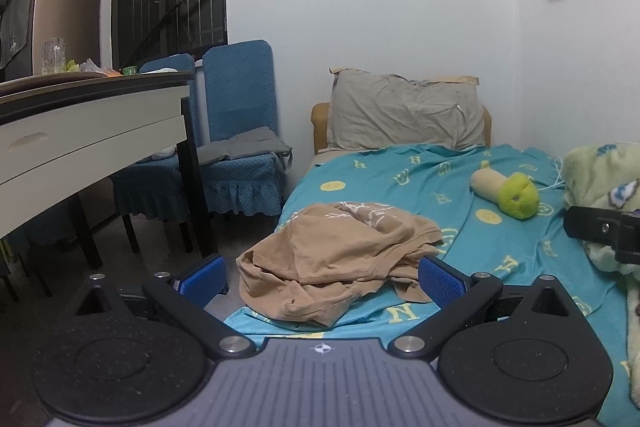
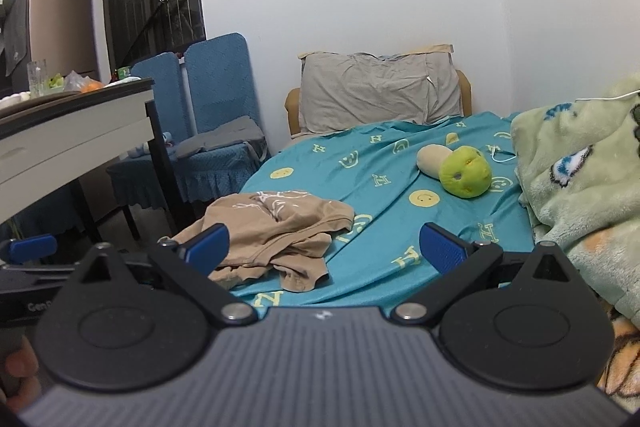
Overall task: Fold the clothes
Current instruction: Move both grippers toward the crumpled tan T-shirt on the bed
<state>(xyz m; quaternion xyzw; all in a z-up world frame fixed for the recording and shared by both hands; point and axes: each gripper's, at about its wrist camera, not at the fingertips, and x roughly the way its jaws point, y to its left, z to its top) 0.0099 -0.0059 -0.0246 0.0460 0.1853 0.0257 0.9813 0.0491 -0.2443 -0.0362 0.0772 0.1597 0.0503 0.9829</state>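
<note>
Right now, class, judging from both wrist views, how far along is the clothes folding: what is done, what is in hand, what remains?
Done: nothing shows as folded. The tan garment lies crumpled in a heap near the edge of the teal bedsheet.

In hand: nothing. The left tongs and right tongs are both open and empty, short of the cloth.

Left: grasp the garment, spread it flat on the sheet, then make every fold.

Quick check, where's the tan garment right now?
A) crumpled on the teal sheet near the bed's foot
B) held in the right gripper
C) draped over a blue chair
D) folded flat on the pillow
A: the tan garment lies bunched up on the teal sheet, with the left gripper and right gripper both open and holding nothing.
</note>
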